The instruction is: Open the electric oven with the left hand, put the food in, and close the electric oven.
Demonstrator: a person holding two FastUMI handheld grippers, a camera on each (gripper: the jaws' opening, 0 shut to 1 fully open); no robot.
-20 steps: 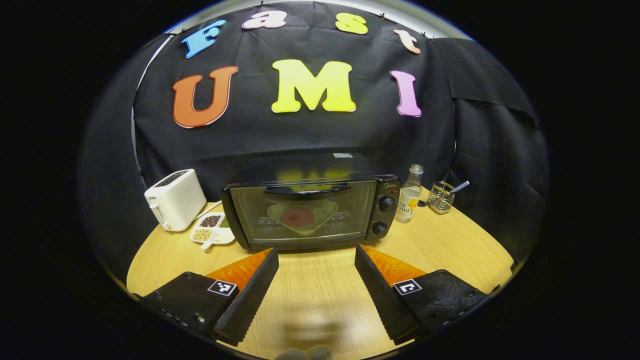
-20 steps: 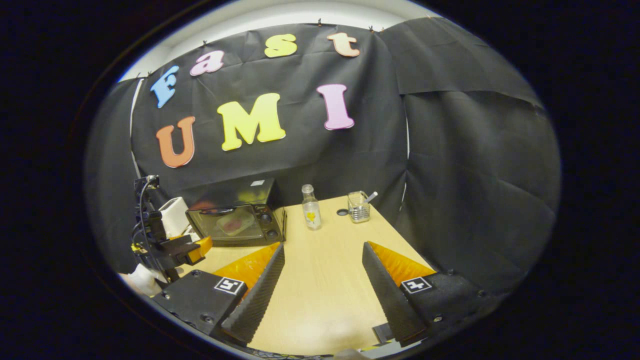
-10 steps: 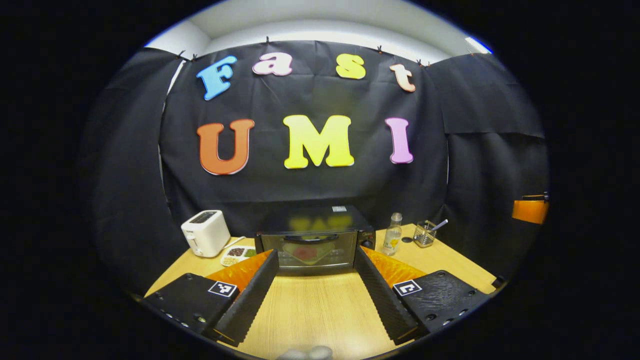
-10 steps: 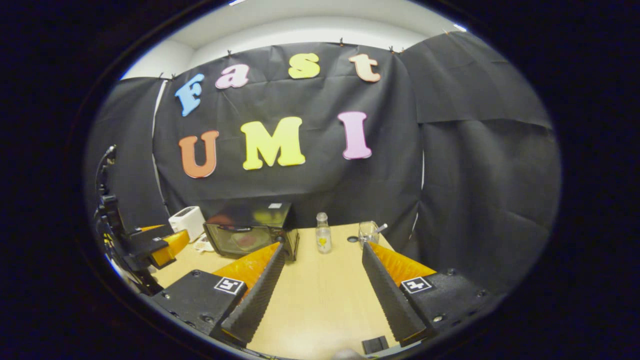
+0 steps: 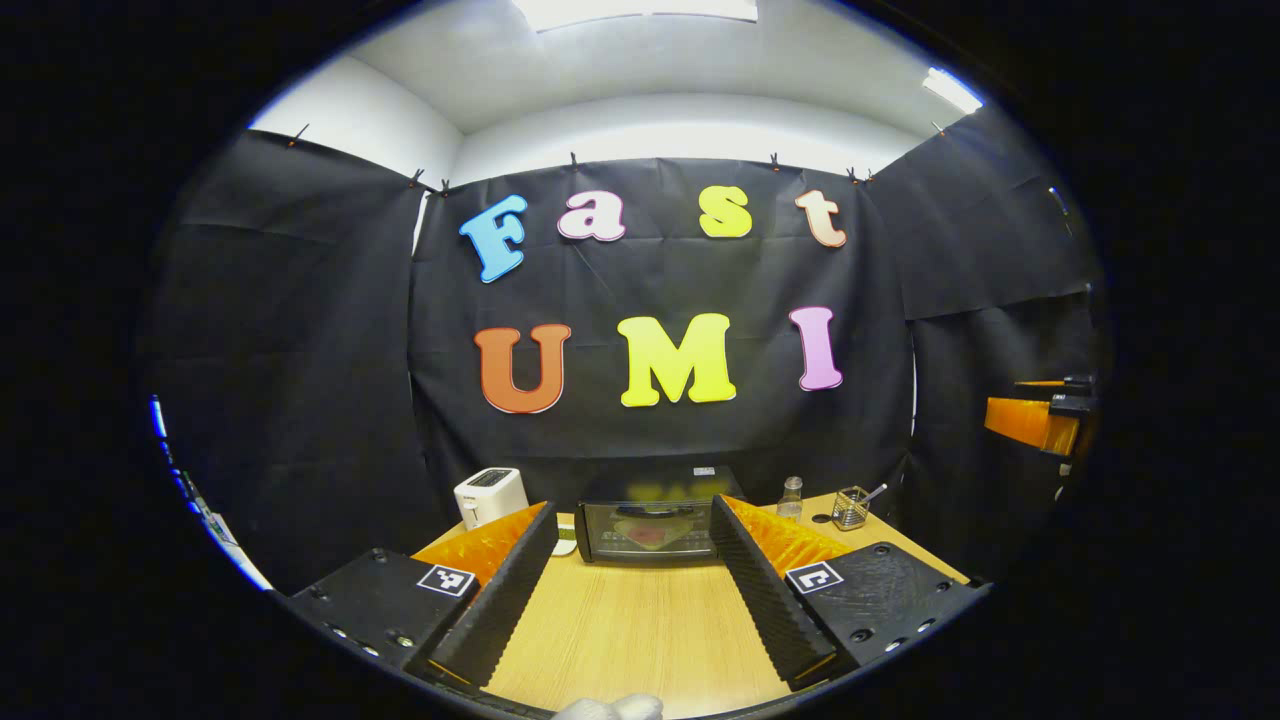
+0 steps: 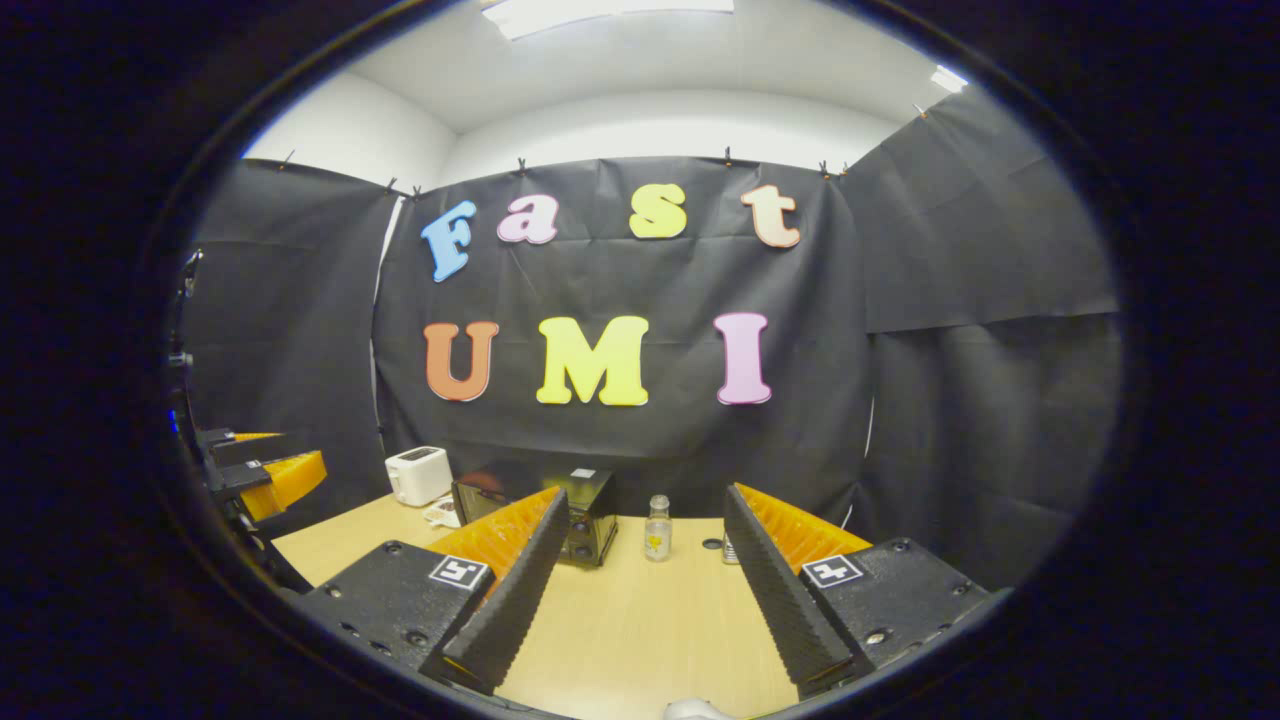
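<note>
The black electric oven stands at the back of the wooden table, far off, with its glass door closed. Behind the glass sits a pale plate with reddish food. My left gripper is open and empty, held well back from the oven, which shows between its fingers. My right gripper is open and empty too, over the table to the right. In the right gripper view the oven is partly hidden behind one finger, and the left gripper shows at the far left.
A white toaster stands left of the oven. A small clear bottle and a wire utensil holder stand to its right. The other gripper shows at the right edge. Bare tabletop lies in front of the oven.
Both grippers have drawn back from the oven and tilted upward, so the oven looks smaller and lower and the ceiling shows. Both stayed open. The oven door stayed closed.
</note>
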